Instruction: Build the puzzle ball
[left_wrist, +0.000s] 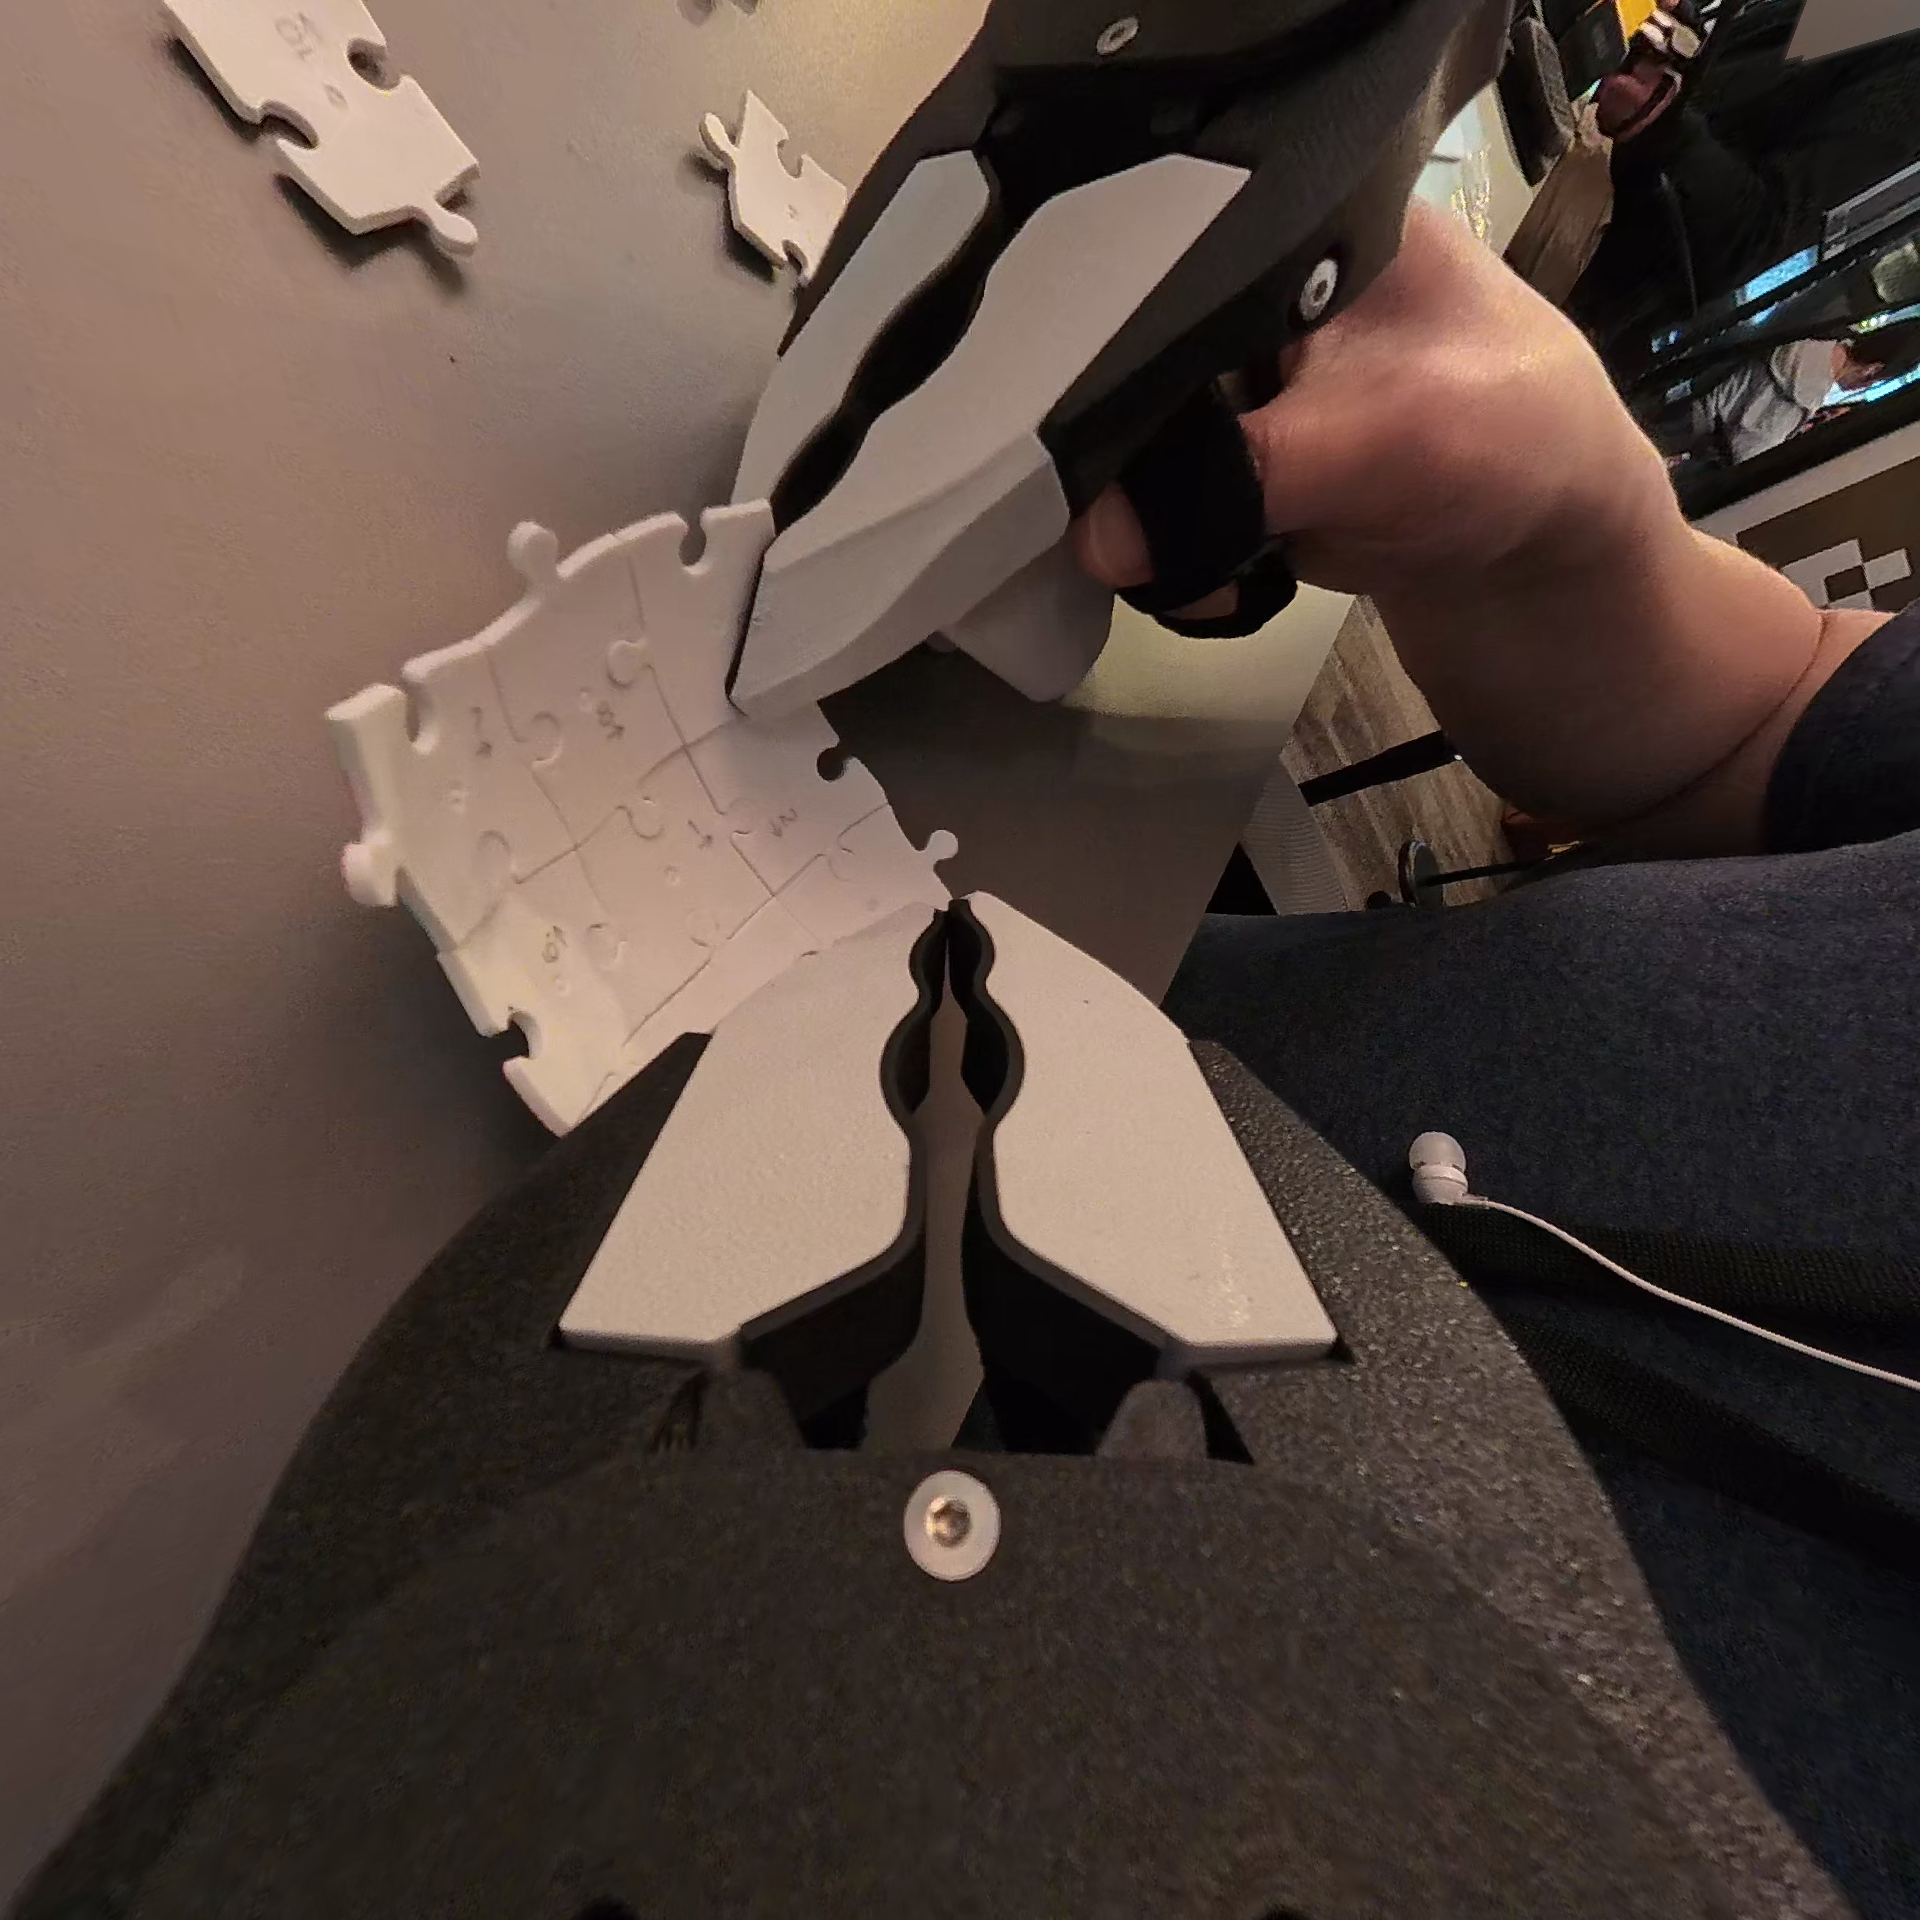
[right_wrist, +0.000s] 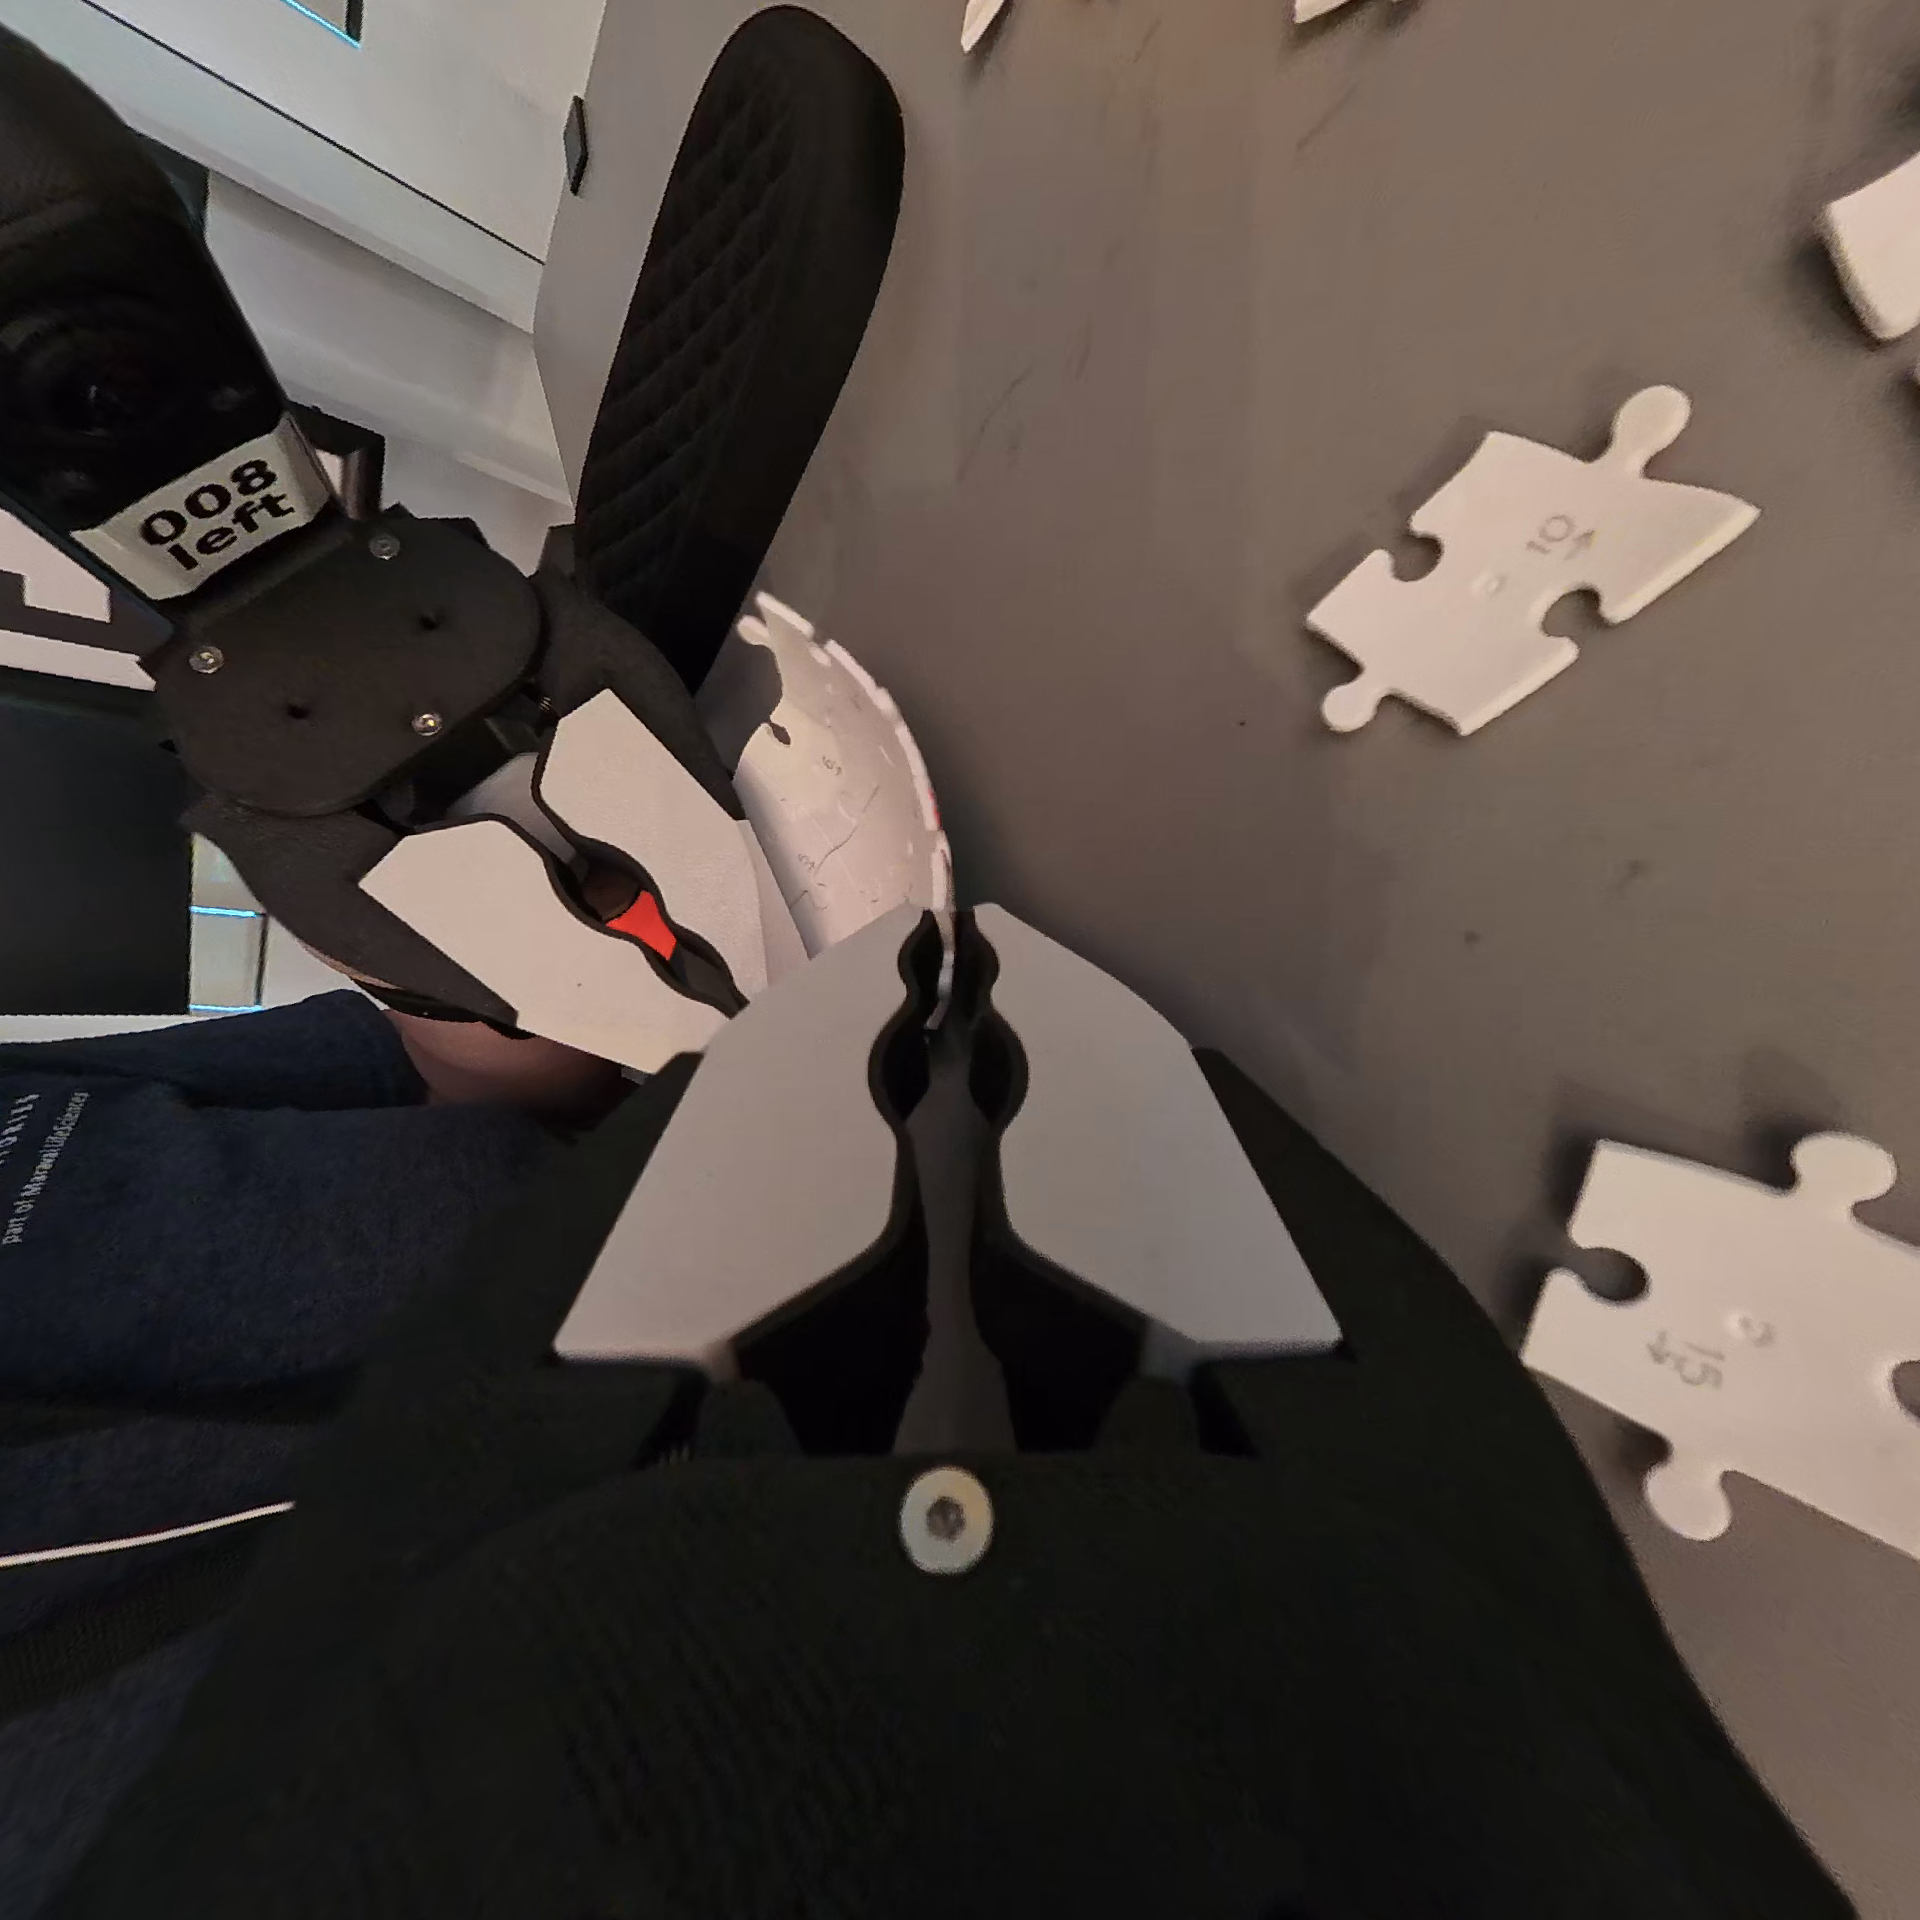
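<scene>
A curved white section of joined puzzle pieces (left_wrist: 623, 831) is held up off the grey table (left_wrist: 156, 623). My left gripper (left_wrist: 951, 914) is shut on its lower right corner. My right gripper (left_wrist: 750, 634) comes in from above and is shut on its top edge. In the right wrist view the same section (right_wrist: 842, 790) shows edge-on, with its rim pinched in my right gripper (right_wrist: 948, 940). The left gripper (right_wrist: 727, 997) sits close beside it on the left, with a red patch showing between its fingers.
Loose white puzzle pieces lie on the table: two at the top of the left wrist view (left_wrist: 332, 114) (left_wrist: 774, 177), and several in the right wrist view (right_wrist: 1527, 571) (right_wrist: 1756, 1340) (right_wrist: 1881, 249). A black chair back (right_wrist: 727, 312) stands behind. A person's hand (left_wrist: 1455, 520) holds the right gripper. The tips of one gripper are about 5 cm away from the tips of the other.
</scene>
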